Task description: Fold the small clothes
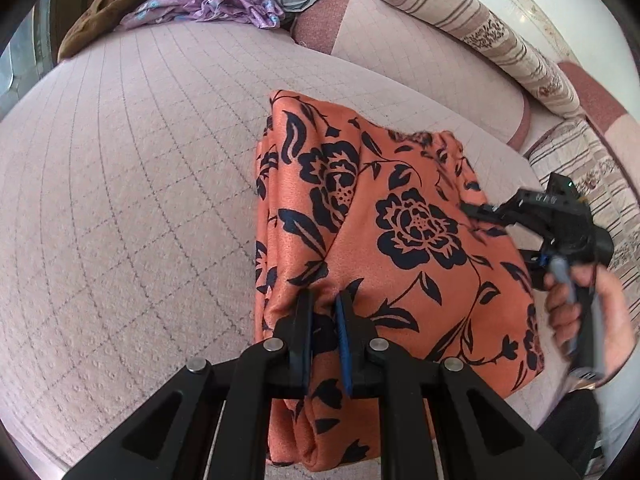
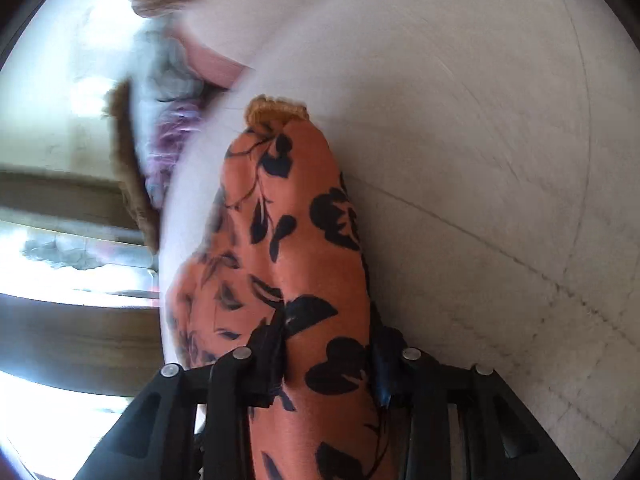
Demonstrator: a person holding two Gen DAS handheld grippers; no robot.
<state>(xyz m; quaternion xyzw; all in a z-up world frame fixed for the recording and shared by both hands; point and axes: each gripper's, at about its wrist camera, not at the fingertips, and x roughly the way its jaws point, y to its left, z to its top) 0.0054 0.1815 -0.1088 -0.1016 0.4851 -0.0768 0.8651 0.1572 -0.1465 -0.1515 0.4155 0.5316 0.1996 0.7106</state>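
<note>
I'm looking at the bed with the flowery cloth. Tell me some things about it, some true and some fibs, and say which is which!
1. The orange garment has dark flowers printed on it. True.
2. The left gripper is wide open and touches nothing. False: it is shut on a fold of the orange garment.
3. The purple cloth lies at the far end of the bed cover, apart from the orange garment. True.
4. The orange garment hangs from a hook. False: it lies on the bed cover.
5. The right gripper has orange fabric between its fingers. True.
</note>
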